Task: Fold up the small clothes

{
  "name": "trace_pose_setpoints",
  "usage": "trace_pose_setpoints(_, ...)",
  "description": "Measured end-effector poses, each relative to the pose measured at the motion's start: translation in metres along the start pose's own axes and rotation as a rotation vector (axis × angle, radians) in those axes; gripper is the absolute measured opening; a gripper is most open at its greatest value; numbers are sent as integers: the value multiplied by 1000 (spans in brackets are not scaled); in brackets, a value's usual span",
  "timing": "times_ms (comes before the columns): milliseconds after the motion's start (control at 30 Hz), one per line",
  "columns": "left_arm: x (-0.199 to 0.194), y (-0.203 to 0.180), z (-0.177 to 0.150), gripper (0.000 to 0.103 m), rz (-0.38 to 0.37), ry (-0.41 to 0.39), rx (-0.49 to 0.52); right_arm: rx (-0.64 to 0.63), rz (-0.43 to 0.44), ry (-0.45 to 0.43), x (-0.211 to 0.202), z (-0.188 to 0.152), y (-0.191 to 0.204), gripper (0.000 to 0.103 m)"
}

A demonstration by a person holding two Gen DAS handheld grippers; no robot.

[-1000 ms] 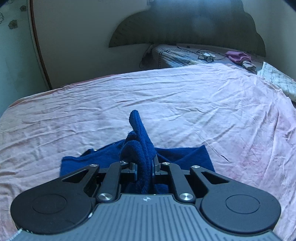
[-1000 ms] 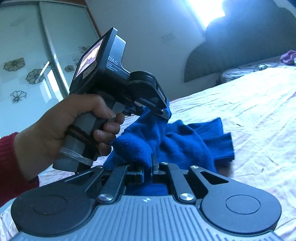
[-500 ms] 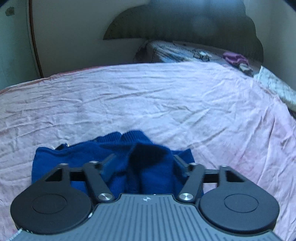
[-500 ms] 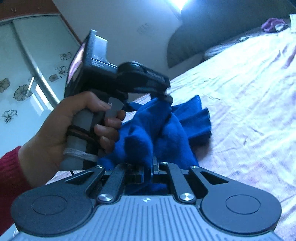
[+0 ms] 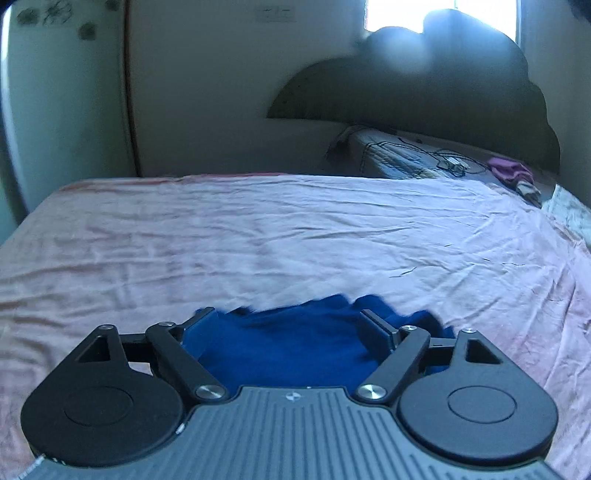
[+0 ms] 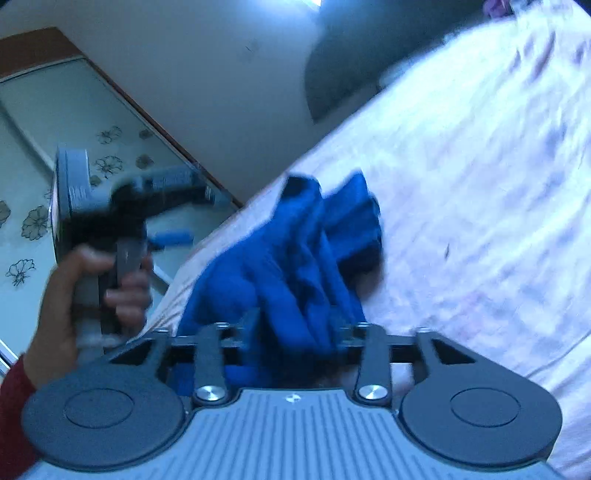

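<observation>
Pink-sheeted bed [image 5: 295, 229], backlit window [image 5: 439, 14]

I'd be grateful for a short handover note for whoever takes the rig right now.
Left gripper: open, jaws just widened, above the blue garment, not gripping.
Right gripper: jaws have just been opening; bunched blue cloth sits between them, apparently released.
The garment lies rumpled on the pink bedsheet, near its front edge.
Done: both grips let go.
Left: flatten it and finish the fold; how far folding got is unclear.

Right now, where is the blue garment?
The blue garment lies bunched on the pink bedsheet at the bed's near edge, low centre in both wrist views, between the open left gripper and right gripper.
</observation>
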State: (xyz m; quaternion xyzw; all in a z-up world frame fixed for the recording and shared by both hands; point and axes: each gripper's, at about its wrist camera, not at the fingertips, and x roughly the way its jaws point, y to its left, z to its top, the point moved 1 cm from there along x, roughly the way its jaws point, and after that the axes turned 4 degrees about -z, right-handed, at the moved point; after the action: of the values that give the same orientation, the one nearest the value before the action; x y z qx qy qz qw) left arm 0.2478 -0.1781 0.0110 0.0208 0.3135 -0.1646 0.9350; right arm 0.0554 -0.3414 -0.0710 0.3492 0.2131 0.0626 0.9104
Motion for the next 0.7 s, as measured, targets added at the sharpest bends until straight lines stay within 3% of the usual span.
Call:
trace_pose_setpoints(33,-5,8,-4,84,-3,-4,-15,-34,-3,-27,-5,4,4,63)
trace_pose_setpoints(133,-15,24,-16,84,8,-7,-17,-173,-40,-81,-8,32,23,64)
trace_pose_setpoints(267,-25,29,-35,85,2,3,24,-232,-56,-49,32,75,28,67)
trace_pose_setpoints(433,-31,30,-56,85,10,4,82,-160,3,146,113,108,9,67)
trace_pose_setpoints(567,-33,30,-67,86,16,-8,105,-188,49,265,159,115,11,65)
trace_pose_setpoints(600,-32,30,-68,86,17,-10,111,-197,46,278,164,115,11,63)
trace_pose_setpoints(667,-30,31,-71,87,19,-12,112,-231,19,289,173,113,14,21)
trace_pose_setpoints(700,-29,31,-72,88,17,-11,108,-253,0,294,177,112,17,19)
